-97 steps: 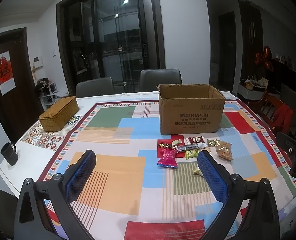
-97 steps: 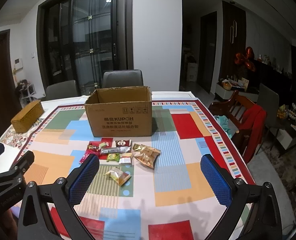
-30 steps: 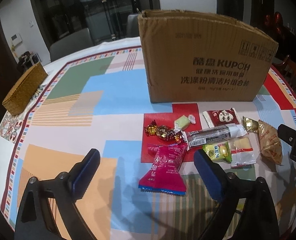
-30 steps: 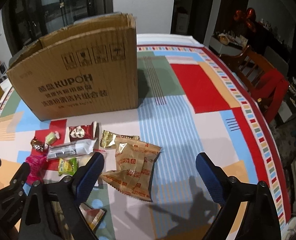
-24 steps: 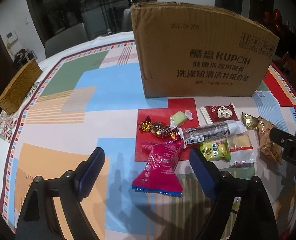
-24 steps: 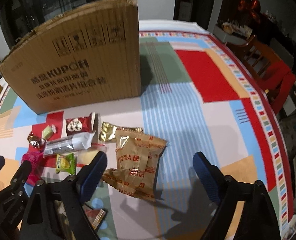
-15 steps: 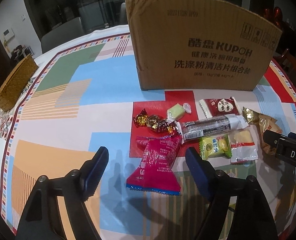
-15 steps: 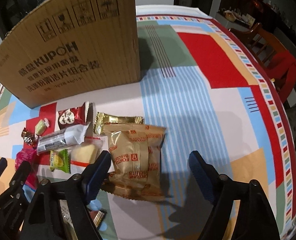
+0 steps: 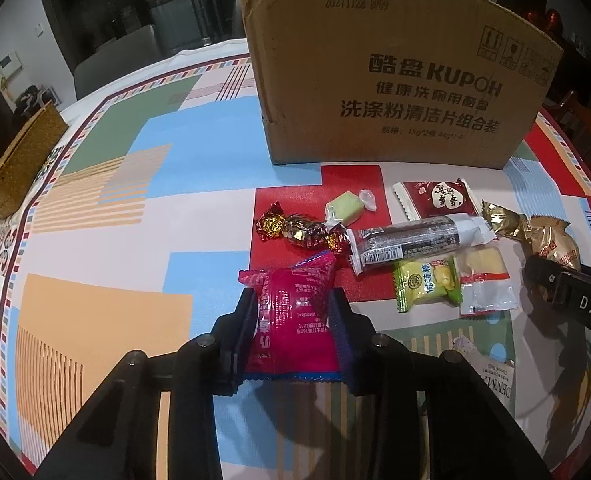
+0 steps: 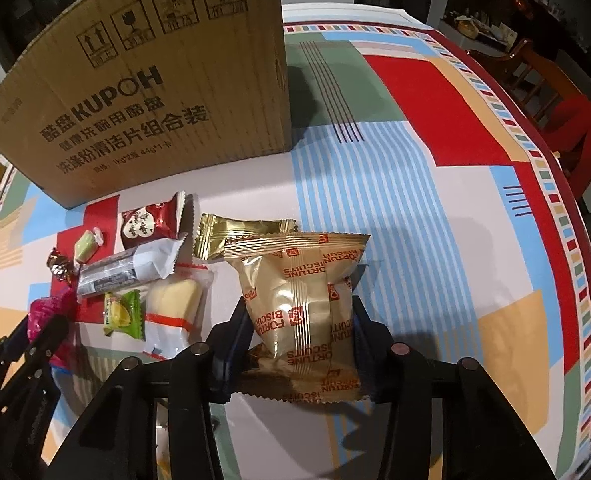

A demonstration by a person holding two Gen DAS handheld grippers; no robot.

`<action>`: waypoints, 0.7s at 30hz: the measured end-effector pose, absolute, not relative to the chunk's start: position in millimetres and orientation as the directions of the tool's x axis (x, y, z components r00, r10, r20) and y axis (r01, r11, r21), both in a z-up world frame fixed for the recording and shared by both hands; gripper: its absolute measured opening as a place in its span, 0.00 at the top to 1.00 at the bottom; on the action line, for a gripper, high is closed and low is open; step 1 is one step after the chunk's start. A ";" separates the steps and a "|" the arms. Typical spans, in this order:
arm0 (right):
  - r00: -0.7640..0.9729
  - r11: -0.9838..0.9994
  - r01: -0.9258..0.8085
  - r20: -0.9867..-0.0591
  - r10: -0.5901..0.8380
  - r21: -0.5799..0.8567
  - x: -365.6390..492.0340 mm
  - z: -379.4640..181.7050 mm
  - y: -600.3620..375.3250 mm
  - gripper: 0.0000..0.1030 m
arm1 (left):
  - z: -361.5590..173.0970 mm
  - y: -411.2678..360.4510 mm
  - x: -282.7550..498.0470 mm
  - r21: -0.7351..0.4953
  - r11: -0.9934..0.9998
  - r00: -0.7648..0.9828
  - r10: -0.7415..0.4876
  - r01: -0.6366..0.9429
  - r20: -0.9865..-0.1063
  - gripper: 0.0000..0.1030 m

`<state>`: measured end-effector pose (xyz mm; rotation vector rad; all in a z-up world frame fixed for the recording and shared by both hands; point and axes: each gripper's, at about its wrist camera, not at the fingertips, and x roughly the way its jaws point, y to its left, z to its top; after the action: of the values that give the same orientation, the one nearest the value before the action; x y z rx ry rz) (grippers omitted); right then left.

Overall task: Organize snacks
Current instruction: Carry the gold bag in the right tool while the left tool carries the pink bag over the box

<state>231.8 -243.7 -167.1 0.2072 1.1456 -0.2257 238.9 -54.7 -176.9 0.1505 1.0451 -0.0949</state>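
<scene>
My left gripper (image 9: 293,312) is shut on a pink snack packet (image 9: 291,320) that lies on the tablecloth. My right gripper (image 10: 301,320) is shut on a gold Fortune Biscuits packet (image 10: 299,300), also down at the table. A second gold packet lies under it. Between them lie several loose snacks: a foil candy (image 9: 299,232), a green candy (image 9: 345,208), a red packet (image 9: 435,198), a dark bar (image 9: 415,242), a yellow-green packet (image 9: 427,284) and a clear packet (image 9: 483,280). The open cardboard box (image 9: 395,80) stands just behind them.
A woven basket (image 9: 19,160) sits at the table's far left edge. Chairs stand behind the table and a wooden chair with red cloth (image 10: 567,108) at the right. The patterned tablecloth (image 9: 115,220) covers the table.
Both grippers moved forward and down to the snacks and closed: the left on the pink packet, the right on the gold biscuit packet.
</scene>
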 end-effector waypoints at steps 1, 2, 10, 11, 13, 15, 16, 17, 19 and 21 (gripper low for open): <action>0.401 0.959 0.280 -0.913 -0.073 0.046 230.8 -165.1 -243.0 0.54 | -175.8 -55.8 237.7 0.080 0.986 0.501 -0.006 0.150 -0.865 0.67; 0.406 0.959 0.278 -0.911 -0.073 0.047 228.8 -163.0 -241.5 0.55 | -174.7 -56.9 236.0 0.080 0.986 0.503 -0.006 0.149 -0.864 0.67; 0.439 0.961 0.269 -0.896 -0.071 0.056 220.0 -144.9 -235.8 0.55 | -159.9 -54.5 226.7 0.087 0.985 0.531 -0.003 0.146 -0.847 0.69; 0.442 0.962 0.269 -0.894 -0.071 0.056 218.9 -142.8 -234.7 0.55 | -157.6 -53.8 225.6 0.087 0.985 0.535 -0.005 0.146 -0.845 0.70; 0.451 0.962 0.267 -0.890 -0.071 0.058 215.8 -137.8 -233.0 0.55 | -153.4 -53.6 221.9 0.083 0.986 0.539 -0.008 0.144 -0.842 0.70; 0.460 0.962 0.265 -0.885 -0.071 0.060 212.2 -132.1 -231.5 0.55 | -147.5 -53.5 216.3 0.084 0.986 0.550 -0.008 0.143 -0.835 0.70; 0.465 0.962 0.264 -0.883 -0.071 0.062 210.3 -129.4 -231.2 0.55 | -144.6 -53.4 214.3 0.085 0.986 0.554 -0.009 0.143 -0.832 0.70; 0.468 0.963 0.264 -0.881 -0.070 0.063 209.4 -127.8 -233.4 0.55 | -141.4 -52.9 213.3 0.084 0.986 0.558 -0.010 0.143 -0.829 0.70; 0.478 0.962 0.263 -0.876 -0.070 0.067 206.3 -122.3 -233.5 0.55 | -135.8 -51.3 211.2 0.085 0.986 0.568 -0.011 0.141 -0.823 0.70; 0.488 0.963 0.261 -0.870 -0.071 0.068 203.7 -116.1 -233.1 0.55 | -129.4 -50.3 207.8 0.083 0.987 0.573 -0.013 0.141 -0.819 0.70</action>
<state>203.7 -233.1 -116.1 0.2014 1.0432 -0.2036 207.8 -50.3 -129.4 0.1442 0.9569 -0.0904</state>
